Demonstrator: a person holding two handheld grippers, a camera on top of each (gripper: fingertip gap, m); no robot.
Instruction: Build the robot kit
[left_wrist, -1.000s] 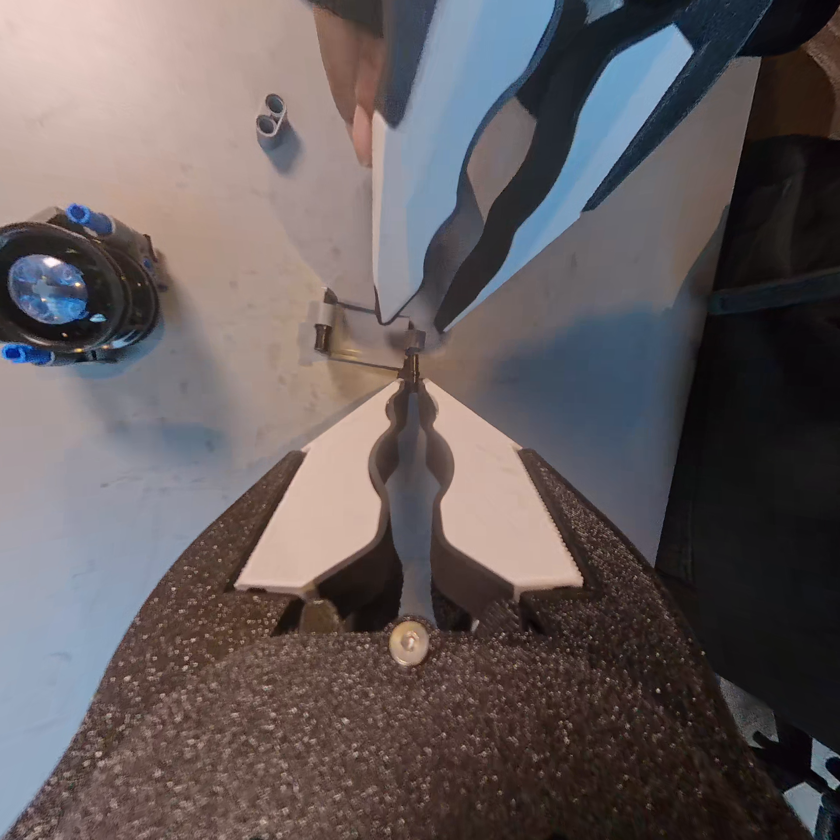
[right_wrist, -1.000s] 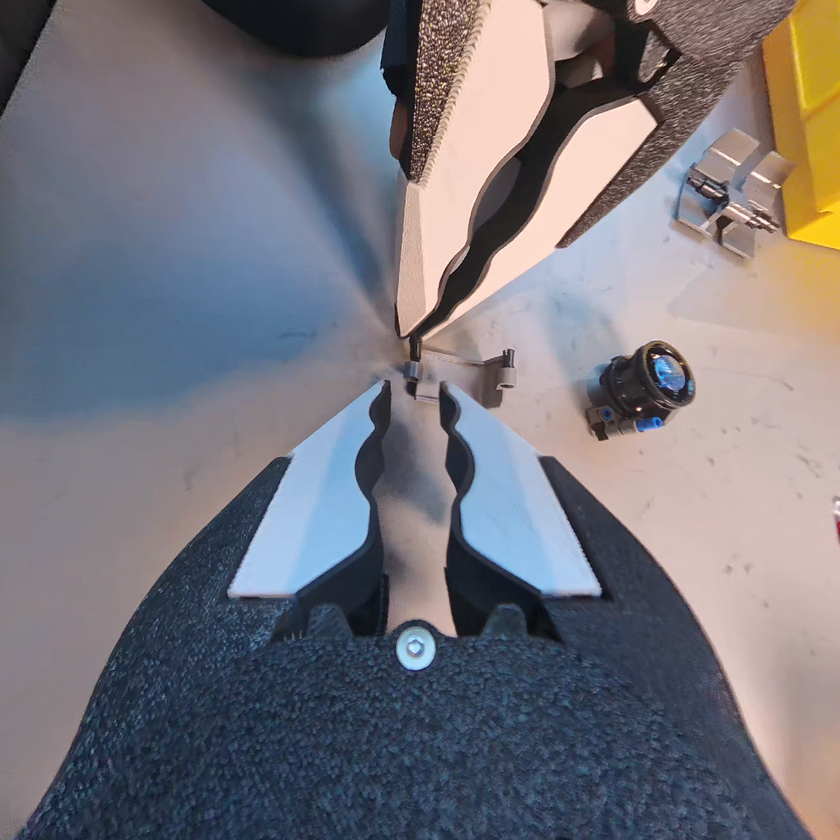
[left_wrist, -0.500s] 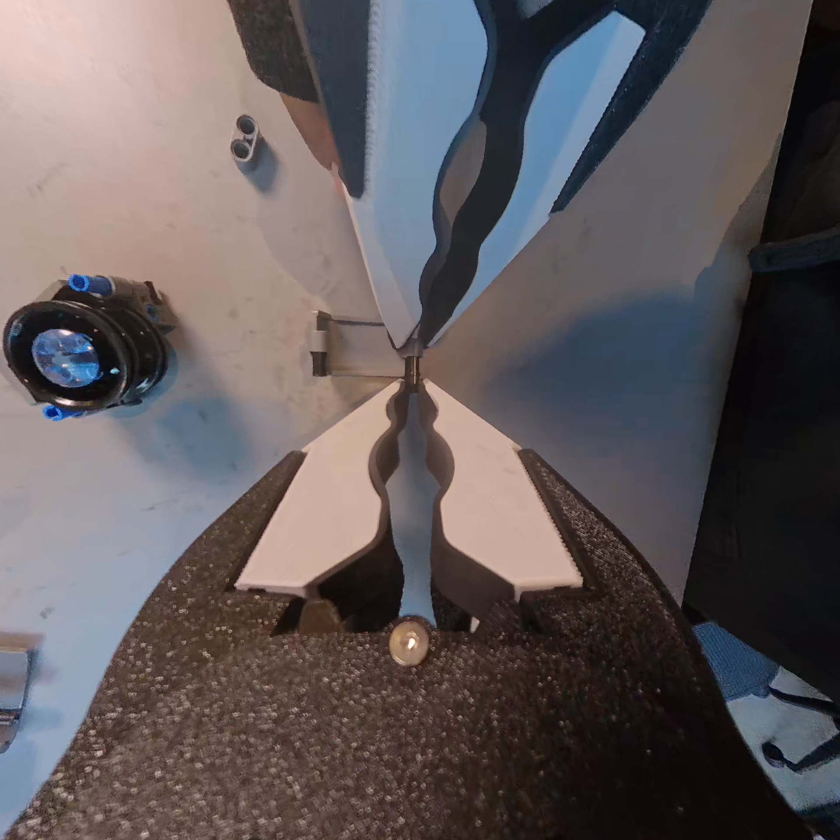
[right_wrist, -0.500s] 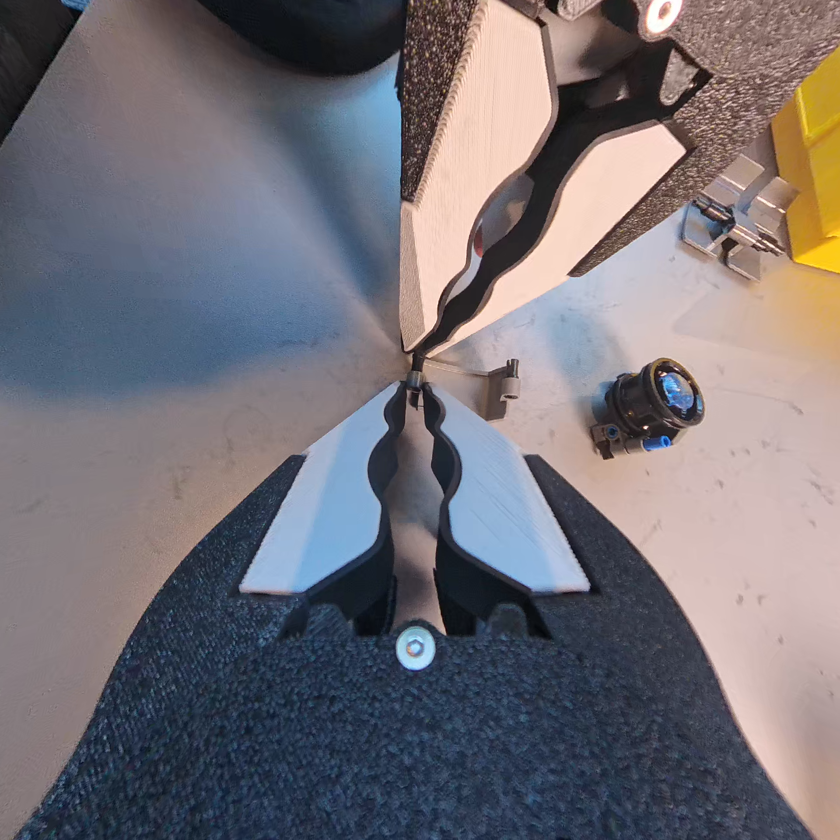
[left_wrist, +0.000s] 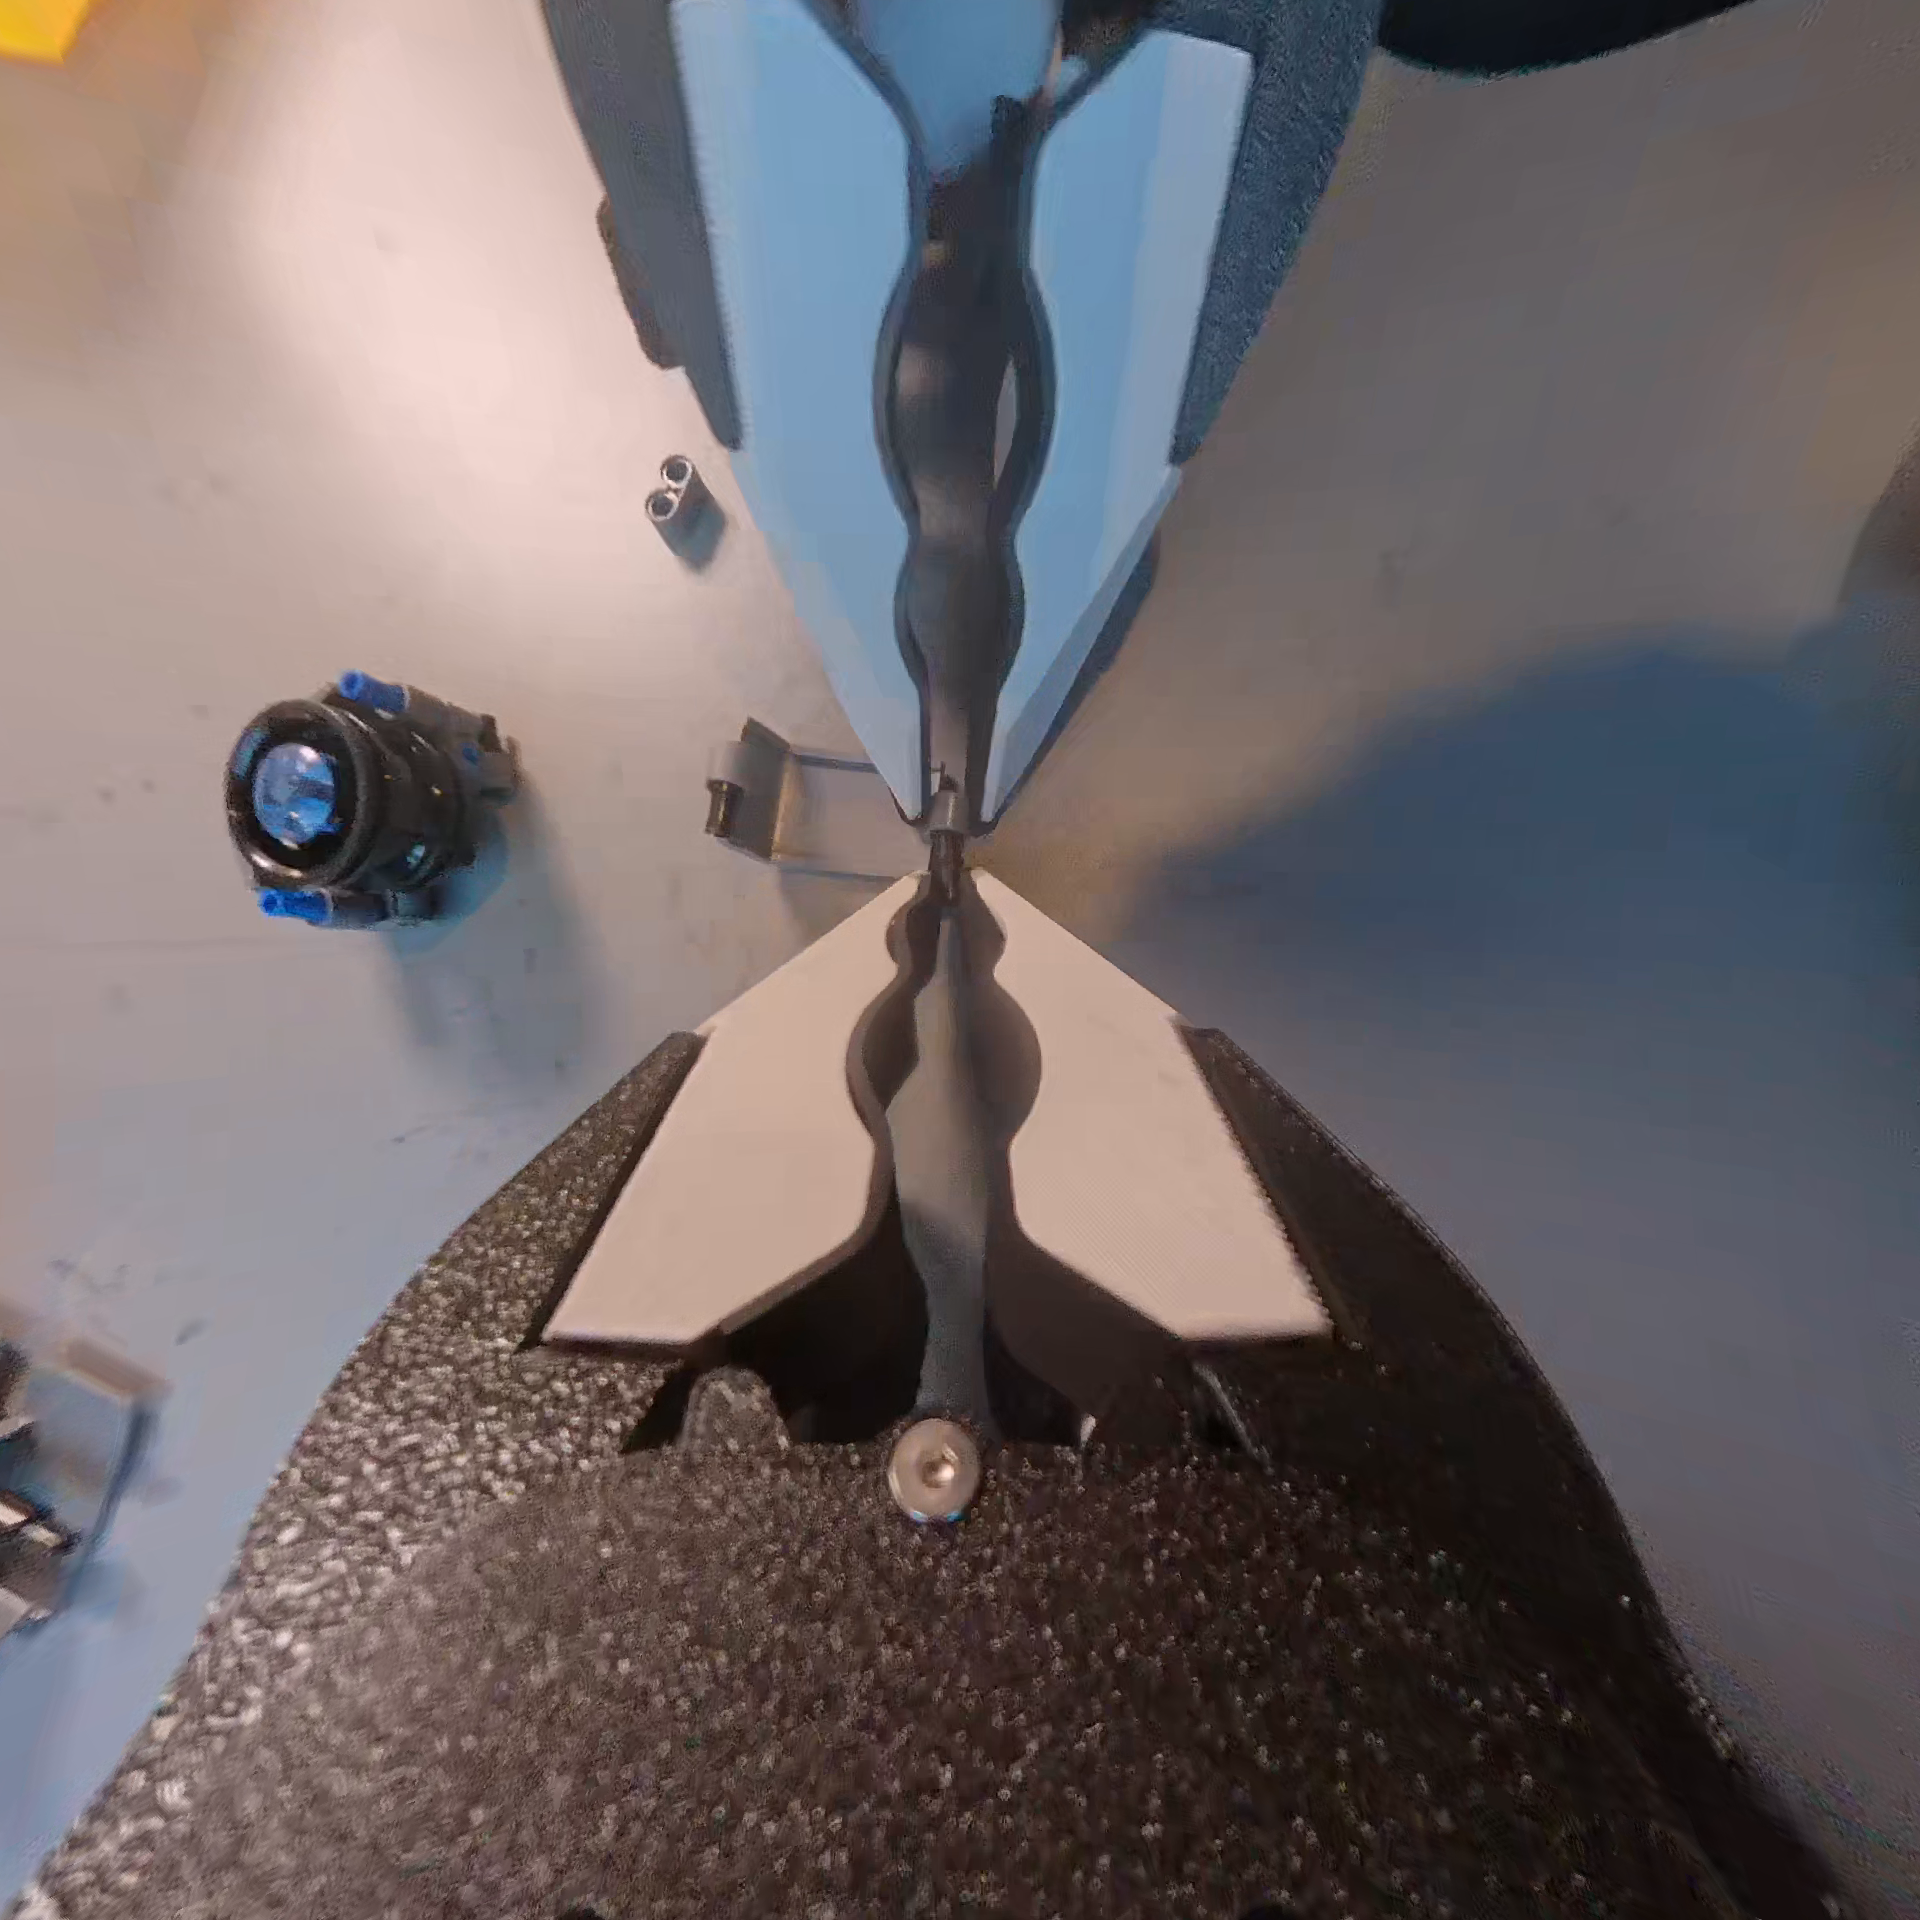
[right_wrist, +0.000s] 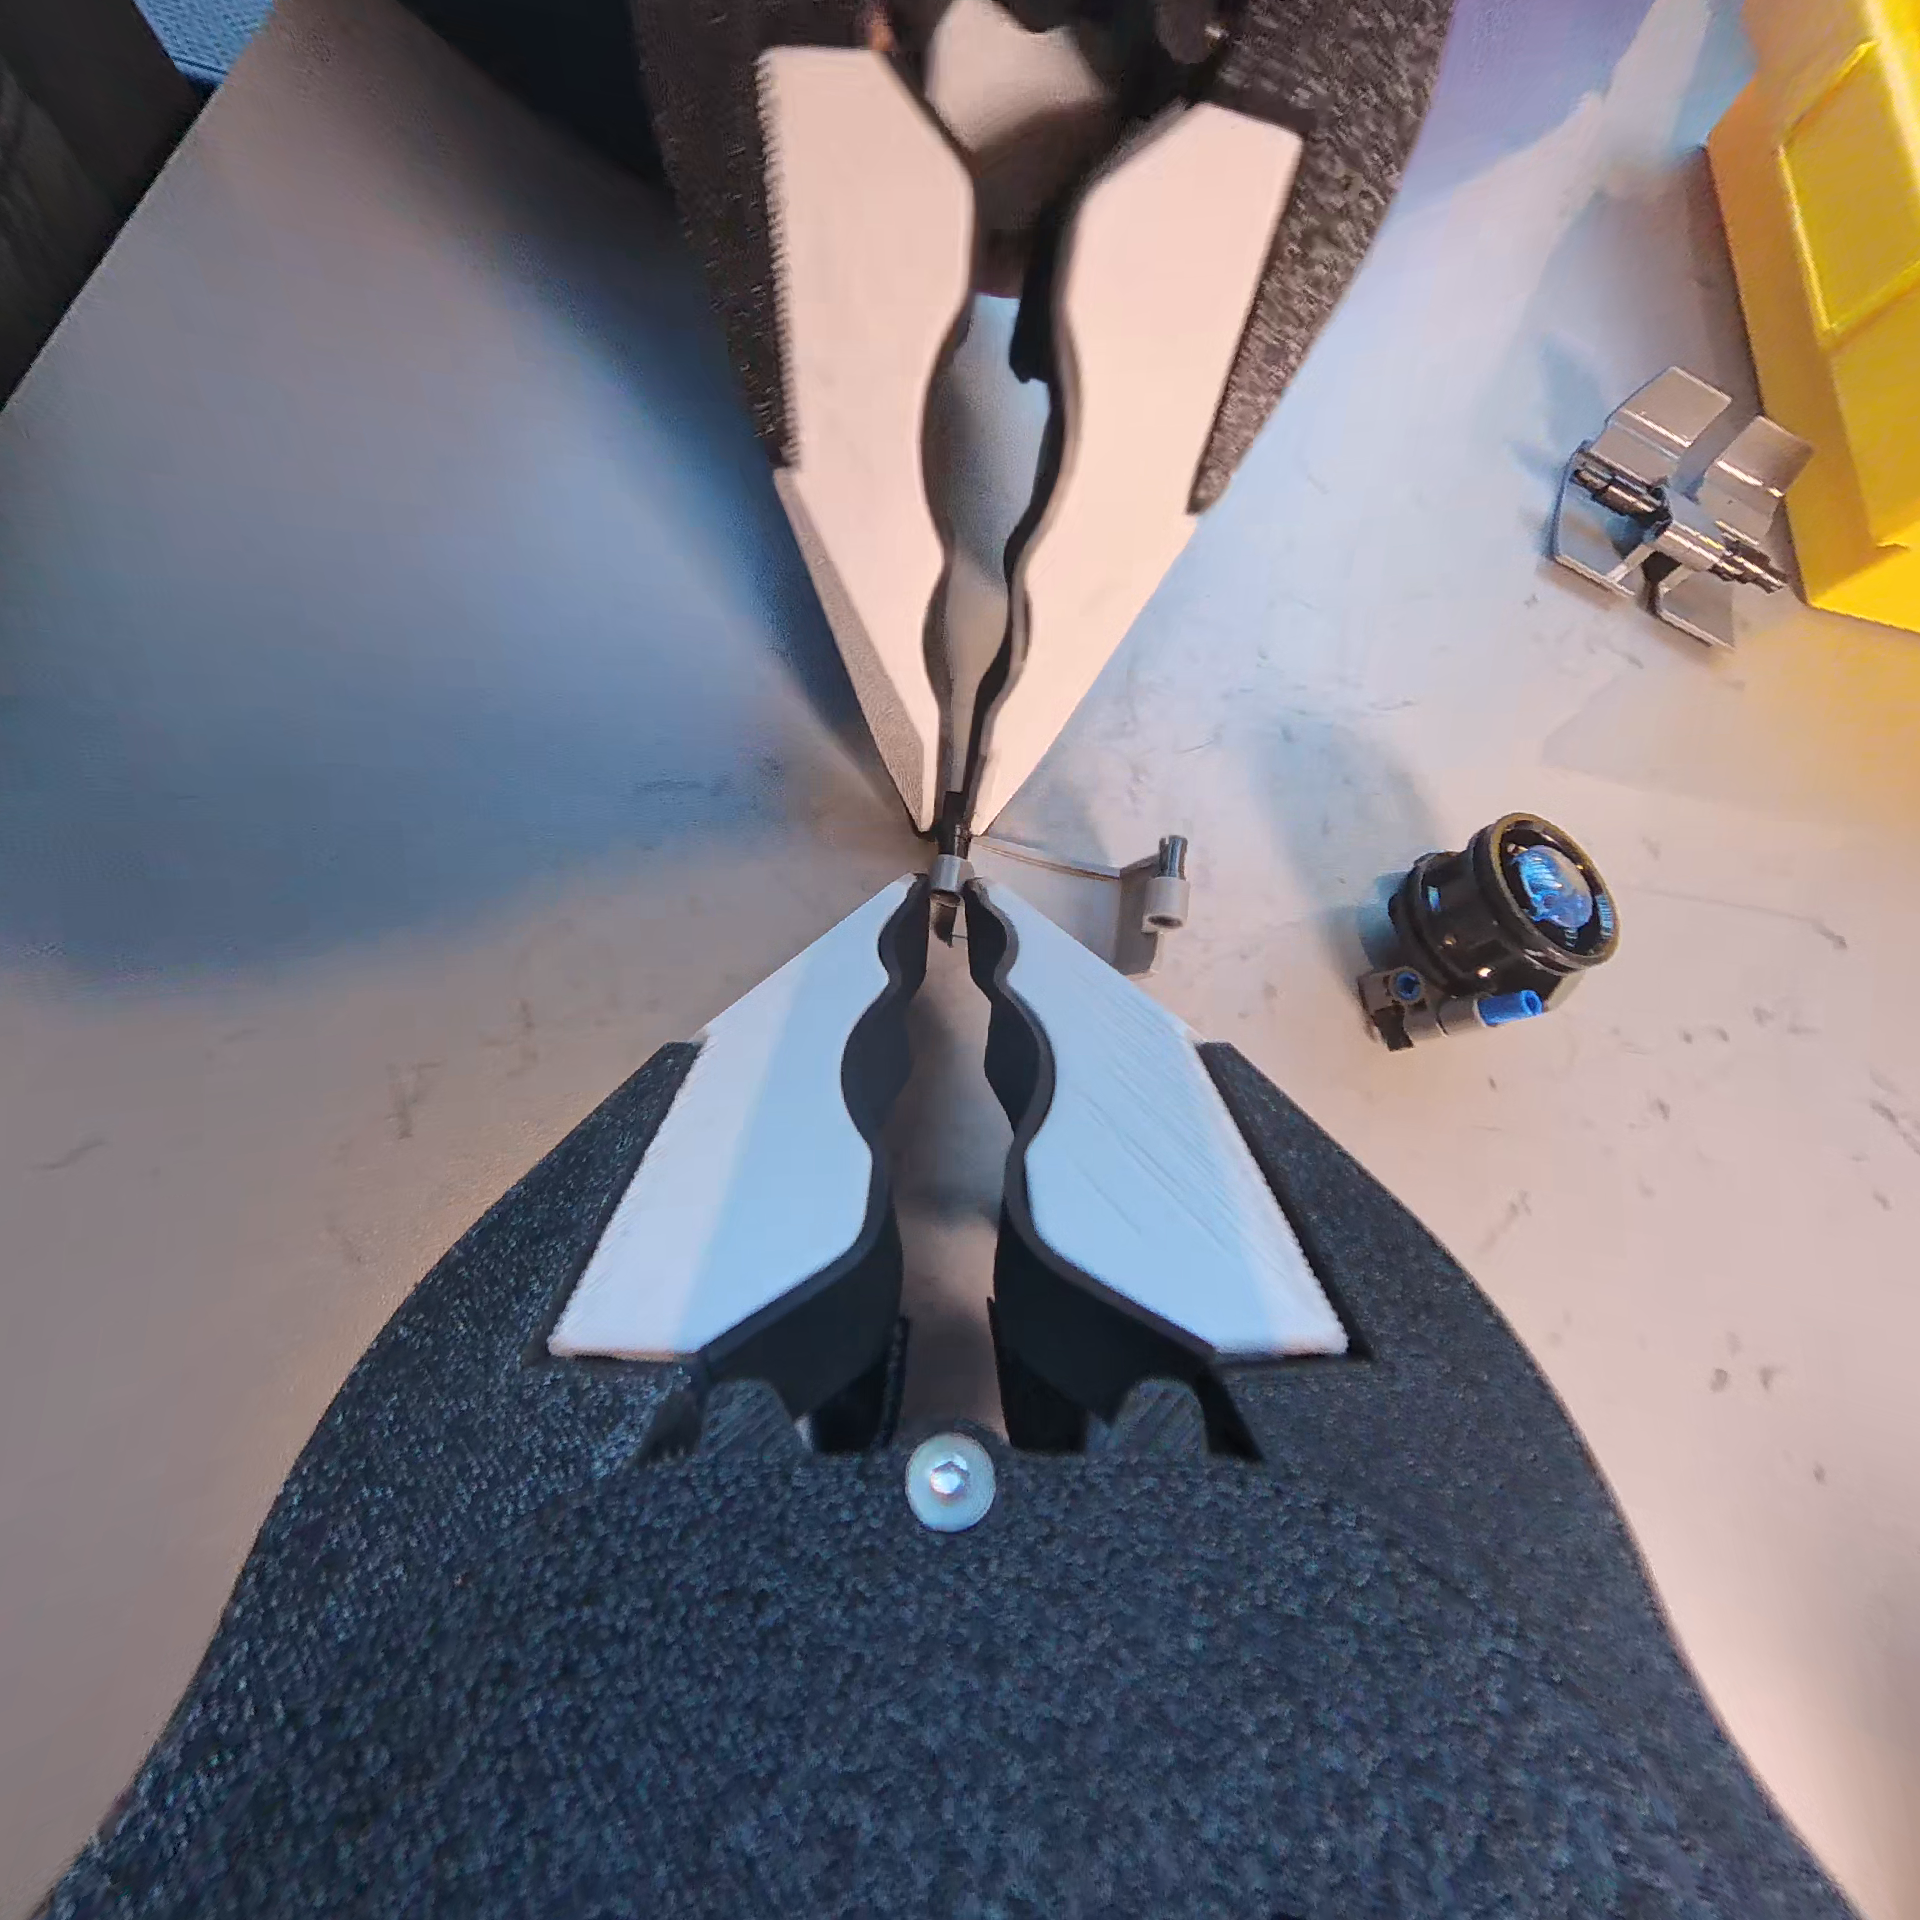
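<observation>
A small grey metal bracket (left_wrist: 805, 816) with a sleeve and black pin at each end is held just over the pale tabletop (left_wrist: 312, 364). My left gripper (left_wrist: 943, 883) is shut on the black pin at one corner. My right gripper (left_wrist: 943, 816) comes in from the top of this view, tip to tip with the left, and pinches the same corner. In the right wrist view my right gripper (right_wrist: 945, 896) is shut on the grey sleeve and pin of the bracket (right_wrist: 1127, 899). The left gripper (right_wrist: 954, 821) meets it from above.
A black lens-like part with blue fittings (left_wrist: 312, 800) (right_wrist: 1496, 925) lies beside the bracket. A small grey double-tube piece (left_wrist: 681, 504) lies farther off. Two more metal brackets (right_wrist: 1683, 520) sit by a yellow bin (right_wrist: 1839, 312). Dark objects border the table's edge. My two grippers' fingertips are within a few centimetres of each other.
My right gripper's fingers have closed from open onto the bracket's corner. Both grippers have swung into a straight tip-to-tip line. The left stays shut on the pin.
</observation>
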